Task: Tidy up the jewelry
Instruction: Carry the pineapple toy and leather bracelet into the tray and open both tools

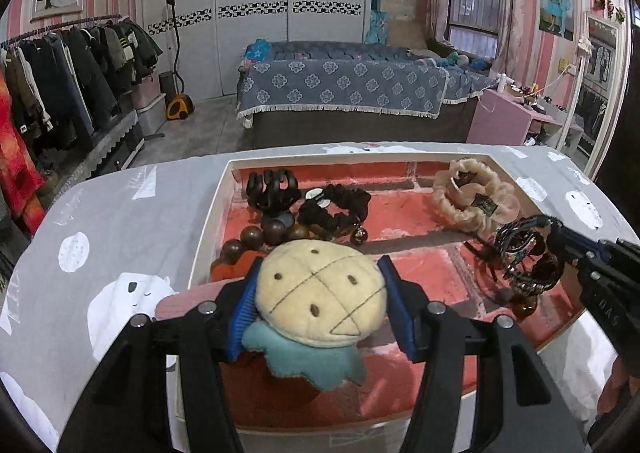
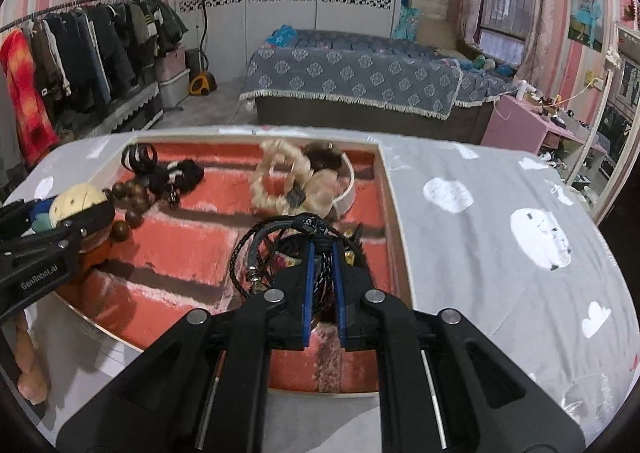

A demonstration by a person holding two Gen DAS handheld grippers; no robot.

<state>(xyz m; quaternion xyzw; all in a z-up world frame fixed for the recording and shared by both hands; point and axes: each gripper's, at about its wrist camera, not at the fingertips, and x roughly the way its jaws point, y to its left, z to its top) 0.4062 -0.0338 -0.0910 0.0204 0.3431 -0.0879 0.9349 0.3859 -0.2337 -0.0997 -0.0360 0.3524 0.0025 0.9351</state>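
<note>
Left claw gripped plush clip over tray's near-left corner; right claw clamped braided bracelets by right edge. Best lower both w/o snagging, then release.

Table: it is covered with a grey cloth that has white printed shapes.
On the cloth: a shallow white box, lined inside with a red brick pattern.
Place of the box: near the middle of the table, with grey cloth showing on both sides.
</note>
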